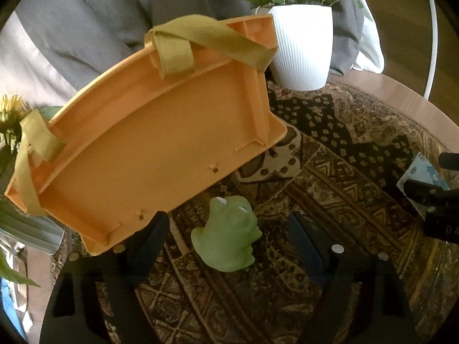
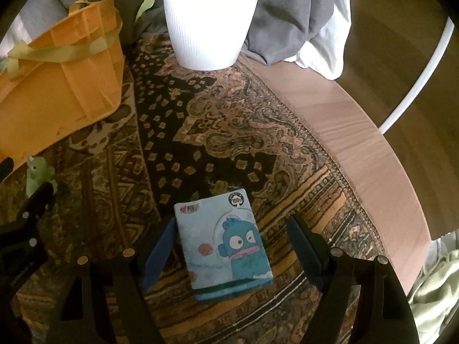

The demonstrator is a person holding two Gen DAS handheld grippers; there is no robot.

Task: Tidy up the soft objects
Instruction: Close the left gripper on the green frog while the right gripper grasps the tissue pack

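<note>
— Two grippers, both with their fingers spread wide. What sits between the left ones?

— The left gripper [image 1: 229,238] straddles a green frog toy [image 1: 228,235] lying on the patterned rug [image 1: 330,149]. Neither finger touches the frog; there is a gap on each side, so nothing is held.

— And the right?

— The right gripper [image 2: 232,246] brackets a blue tissue pack [image 2: 225,243] printed with a blue cartoon creature, flat on the rug. Its left finger [image 2: 159,255] is just beside the pack's edge, whether touching I cannot tell; the other stands apart. The pack is not clamped.

— Where is the bag?

— The orange fabric bag [image 1: 155,143] with olive-yellow handles [image 1: 200,40] lies just beyond the frog, its open mouth facing the left camera. Its near edge is close to the left gripper's left finger.

— Anything else around?

— A white ribbed plant pot [image 1: 304,46] stands on the rug beside the bag's far corner, with grey cloth [image 1: 86,20] behind it. Yellow flowers [image 1: 10,111] show at the left view's edge. The rug covers a round wooden table [image 2: 358,132].
</note>
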